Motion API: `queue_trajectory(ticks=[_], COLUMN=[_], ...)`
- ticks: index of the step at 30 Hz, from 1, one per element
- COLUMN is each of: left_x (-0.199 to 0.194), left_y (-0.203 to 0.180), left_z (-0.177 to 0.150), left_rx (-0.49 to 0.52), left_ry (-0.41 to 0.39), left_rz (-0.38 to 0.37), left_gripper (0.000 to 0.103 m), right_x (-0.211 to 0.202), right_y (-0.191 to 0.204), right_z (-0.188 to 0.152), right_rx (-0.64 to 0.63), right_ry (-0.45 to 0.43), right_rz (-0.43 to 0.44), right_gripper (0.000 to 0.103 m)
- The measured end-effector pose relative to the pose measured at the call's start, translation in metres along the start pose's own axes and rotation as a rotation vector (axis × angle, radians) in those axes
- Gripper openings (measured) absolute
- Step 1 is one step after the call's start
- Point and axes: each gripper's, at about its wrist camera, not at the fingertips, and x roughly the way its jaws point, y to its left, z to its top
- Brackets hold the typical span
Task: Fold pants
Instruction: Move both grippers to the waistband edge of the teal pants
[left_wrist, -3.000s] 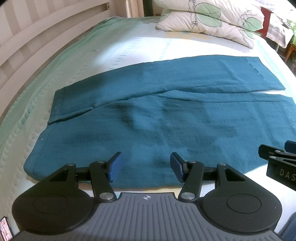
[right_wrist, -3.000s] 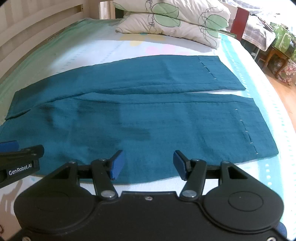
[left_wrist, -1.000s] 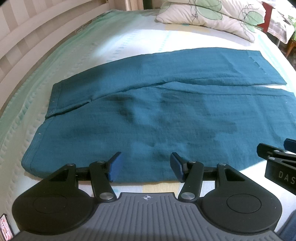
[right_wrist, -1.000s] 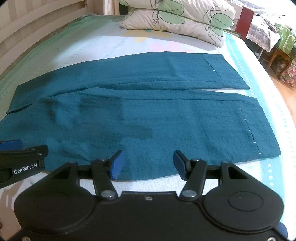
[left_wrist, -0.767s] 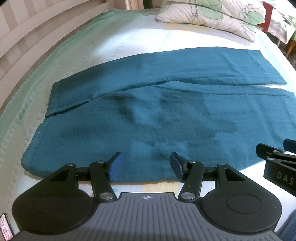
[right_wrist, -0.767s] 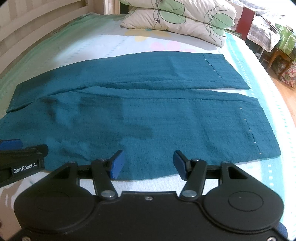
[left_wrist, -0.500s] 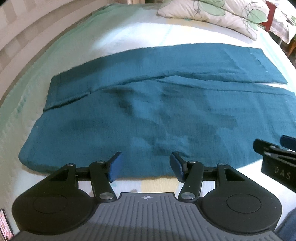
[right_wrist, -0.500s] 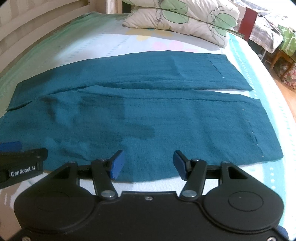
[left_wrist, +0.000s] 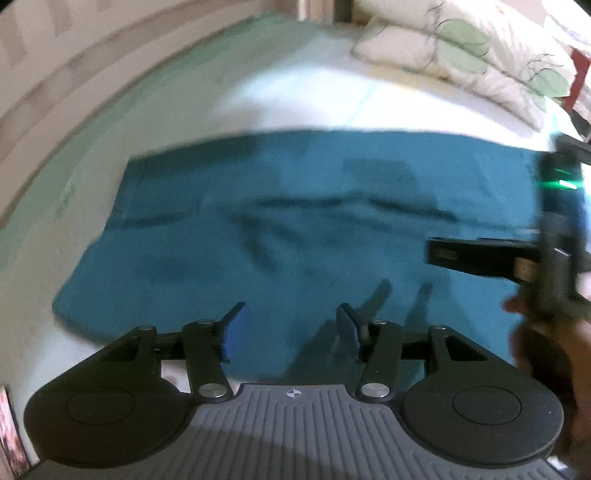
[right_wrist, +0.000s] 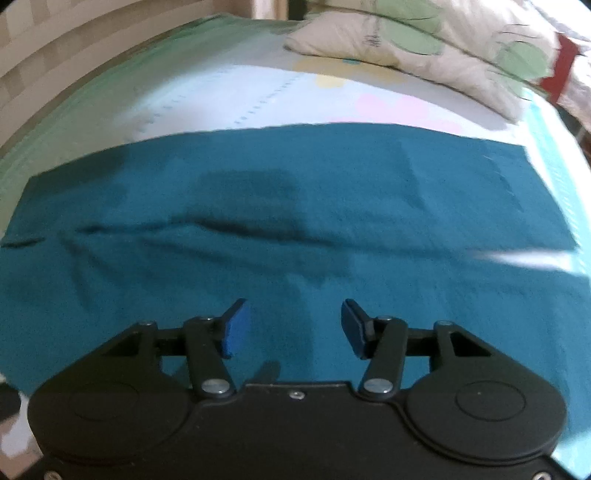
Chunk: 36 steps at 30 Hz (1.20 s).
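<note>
The bed (right_wrist: 221, 88) carries the teal pants (right_wrist: 295, 206) spread flat, legs side by side. Both grippers have swung in over the cloth from its near hem, likely to pinch an edge. Left gripper (left_wrist: 290, 328) and right gripper (right_wrist: 291, 328) are closing, gripping nothing; clear sheet lies beyond.

Both wrist views steeply down, near the same pants (left_wrist: 295, 229).

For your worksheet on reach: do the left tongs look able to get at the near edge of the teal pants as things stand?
Probably yes. The left tongs, closing with nothing gripped, hang just over the pants near edge, and nothing lies between.
</note>
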Motion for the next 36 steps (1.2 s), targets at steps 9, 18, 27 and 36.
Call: queue_trajectory(ticks=[9, 18, 27, 36], left_x=[0.035, 0.103, 0.178, 0.22], left_y=[-0.032, -0.049, -0.023, 0.003], left_z=[0.027, 0.071, 0.15, 0.175], left_rx=[-0.006, 0.1, 0.024, -0.038], left_ry=[-0.036, 0.083, 0.151, 0.216], left_rz=[-0.001, -0.006, -0.066, -0.089], left_gripper=[0.05, 0.05, 0.049, 0.047], right_x=[0.052, 0.06, 0.117, 0.174], right_y=[-0.051, -0.088, -0.101, -0.089], right_z=[0.041, 0.079, 0.15, 0.188], right_rx=[0.041, -0.139, -0.339, -0.629], right_ry=[-0.007, -0.062, -0.121, -0.01], right_rz=[0.062, 0.05, 0.037, 0.166], right_gripper=[0.055, 0.049, 0.051, 0.054])
